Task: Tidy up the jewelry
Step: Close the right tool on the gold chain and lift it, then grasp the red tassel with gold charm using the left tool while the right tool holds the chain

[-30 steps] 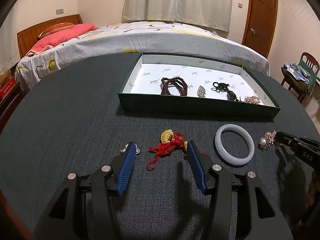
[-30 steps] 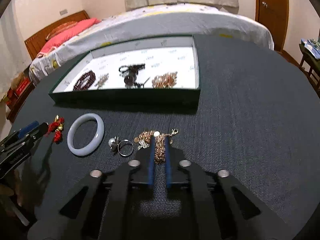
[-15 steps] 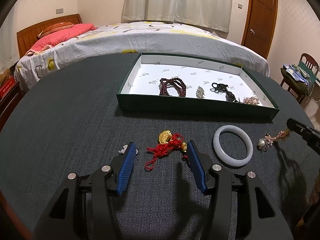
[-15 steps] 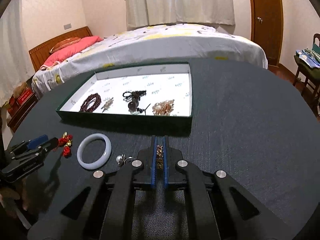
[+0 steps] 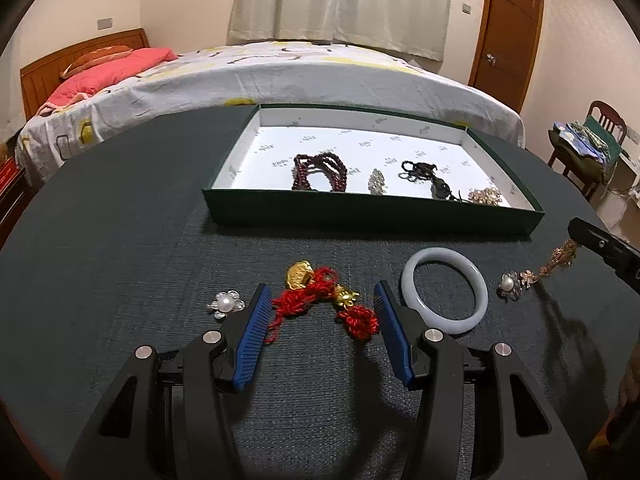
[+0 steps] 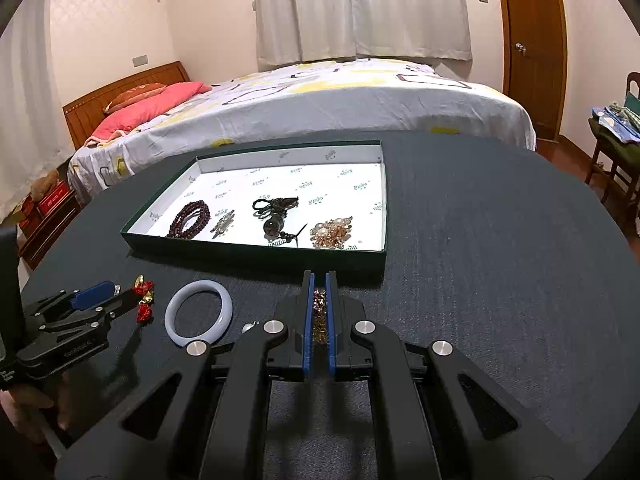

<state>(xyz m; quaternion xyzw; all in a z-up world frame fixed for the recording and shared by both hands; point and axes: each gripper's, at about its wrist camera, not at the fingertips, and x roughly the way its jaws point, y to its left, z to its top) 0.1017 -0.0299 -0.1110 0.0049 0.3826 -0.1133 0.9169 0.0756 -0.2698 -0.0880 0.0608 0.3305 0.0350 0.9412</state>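
Observation:
My left gripper point(image 5: 320, 292) hangs open just above the dark table, its blue pads either side of a red cord charm with gold pieces point(image 5: 304, 300). A pearl flower brooch point(image 5: 225, 303) lies left of it, a white bangle point(image 5: 456, 327) right of it. My right gripper point(image 6: 320, 276) is shut on a gold chain point(image 6: 320, 312) and held above the table. In the left wrist view the chain point(image 5: 560, 260) trails down from the right gripper point(image 5: 600, 246) toward a pearl ring point(image 5: 509, 286). The green tray point(image 5: 360, 212) holds red beads point(image 5: 318, 170), a silver brooch, a black cord pendant and a gold cluster.
A bed point(image 5: 280, 76) stands close behind the round table's far edge. A chair point(image 5: 600, 128) piled with cloth is at the right, near a wooden door. The tray's left half point(image 5: 272, 152) is bare white lining. A hand point(image 6: 24, 404) holds the left gripper.
My right gripper has risen with the gold chain, pulling it up off the table beside the pearl ring. The left gripper has stayed open over the red charm.

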